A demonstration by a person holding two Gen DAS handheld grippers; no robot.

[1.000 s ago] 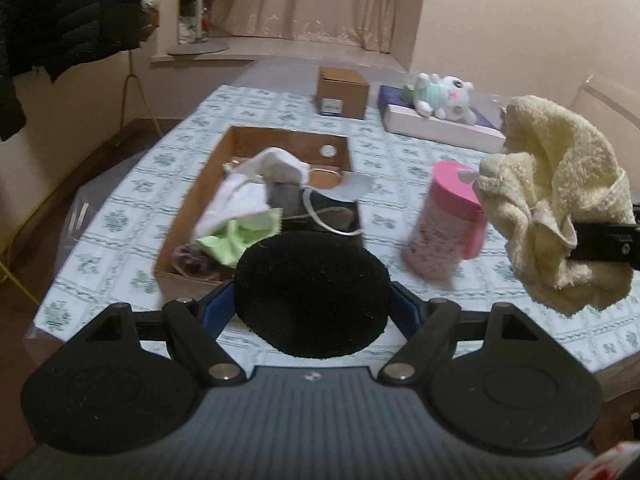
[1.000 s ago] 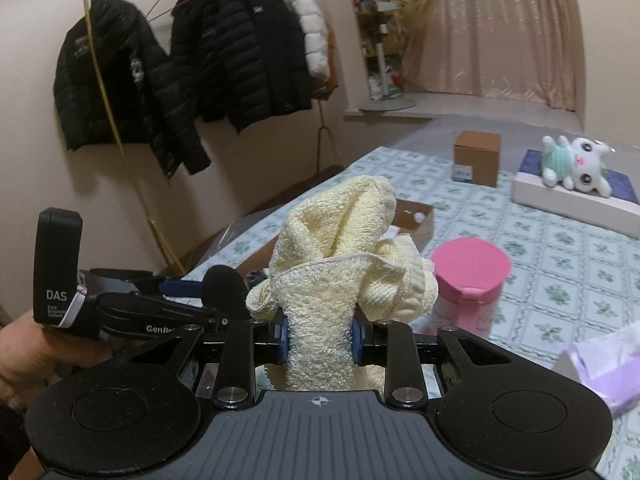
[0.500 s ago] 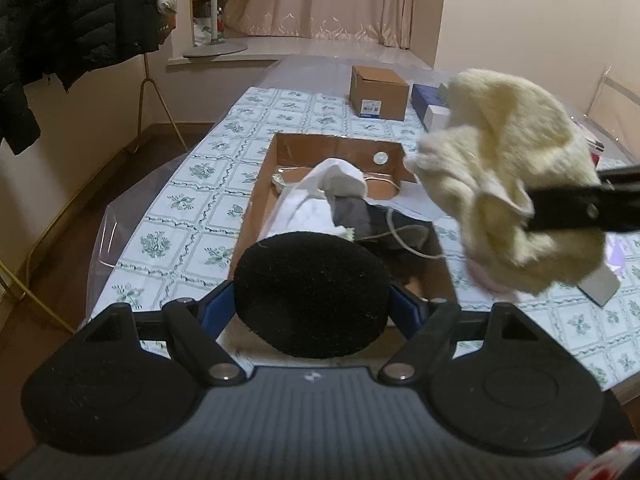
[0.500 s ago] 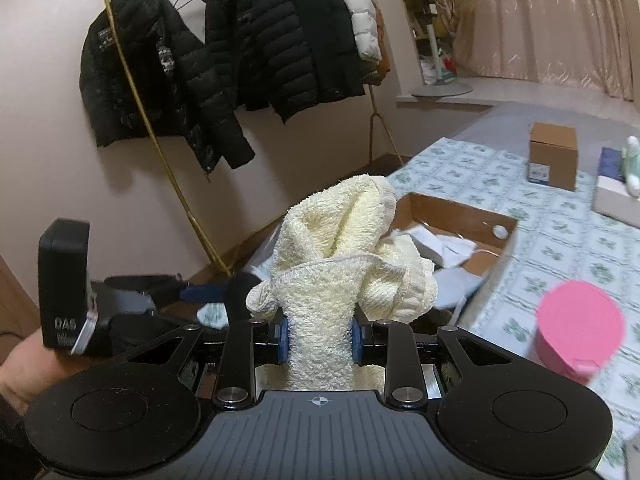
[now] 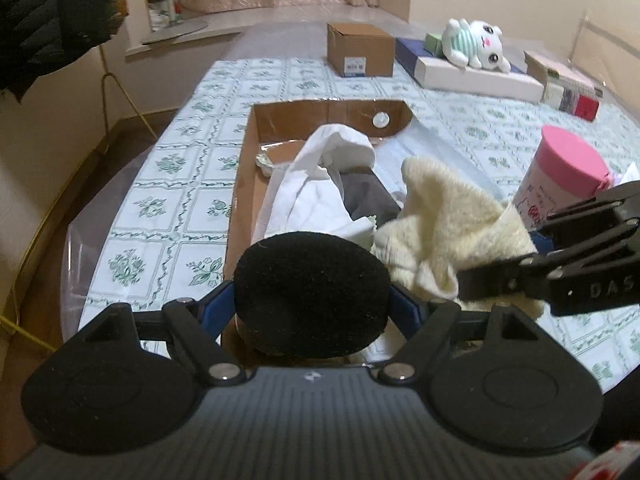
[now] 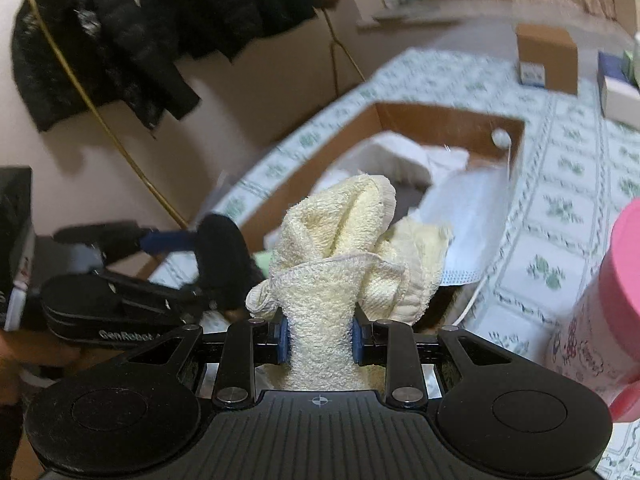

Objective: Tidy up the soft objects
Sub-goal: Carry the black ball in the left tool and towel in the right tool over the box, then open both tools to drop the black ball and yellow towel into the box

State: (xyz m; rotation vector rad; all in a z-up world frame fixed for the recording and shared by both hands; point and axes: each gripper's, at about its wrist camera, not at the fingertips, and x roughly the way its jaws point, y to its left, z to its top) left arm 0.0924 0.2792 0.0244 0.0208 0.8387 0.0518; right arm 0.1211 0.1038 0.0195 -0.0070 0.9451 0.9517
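The right tongs (image 6: 319, 338) are pinching the yellow towel (image 6: 344, 248) over the cardboard box (image 5: 256, 128); the left tongs (image 5: 312, 300) are seemingly gripping a black pad (image 5: 312, 286).

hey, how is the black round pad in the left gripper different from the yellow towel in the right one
The black round pad is dark, smooth-edged and keeps a firm oval shape; the yellow towel is pale, fluffy terry, crumpled into loose folds. The pad fills a wide gap between the left gripper's fingers, while the right gripper pinches the towel in a narrow gap, with most of it bulging beyond. Both are soft, held off the table, near the cardboard box.
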